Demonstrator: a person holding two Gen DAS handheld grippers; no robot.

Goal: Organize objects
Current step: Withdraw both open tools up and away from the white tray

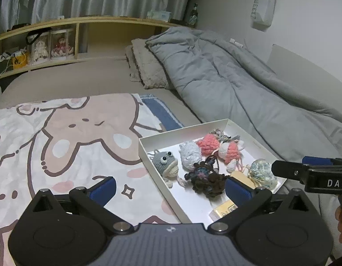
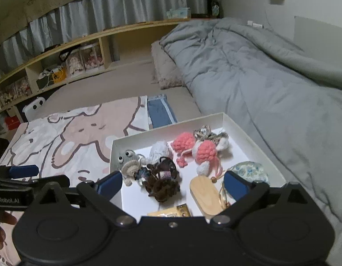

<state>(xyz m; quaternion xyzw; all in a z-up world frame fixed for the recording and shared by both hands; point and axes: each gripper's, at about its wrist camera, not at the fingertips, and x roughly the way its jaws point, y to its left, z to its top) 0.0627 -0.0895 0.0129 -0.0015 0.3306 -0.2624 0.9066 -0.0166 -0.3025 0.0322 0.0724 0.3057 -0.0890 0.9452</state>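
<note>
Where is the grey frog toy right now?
The grey frog toy lies in the white box, in its near-left corner, beside the pale blue knit toy and the dark yarn bundle.

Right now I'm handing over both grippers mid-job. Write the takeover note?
Left gripper: open, nothing between its fingers, above the box's near-left edge.
Right gripper: open, empty, over the near end of the white box.
In the box: grey crochet fish, pale blue knit piece, two pink crochet pieces, dark brown yarn toy, wooden tag, floral pouch, yellow packet.
Done: the small items sit in the box; none lie loose on the cartoon blanket.
Left: possibly tidy inside; no lid in view.
</note>
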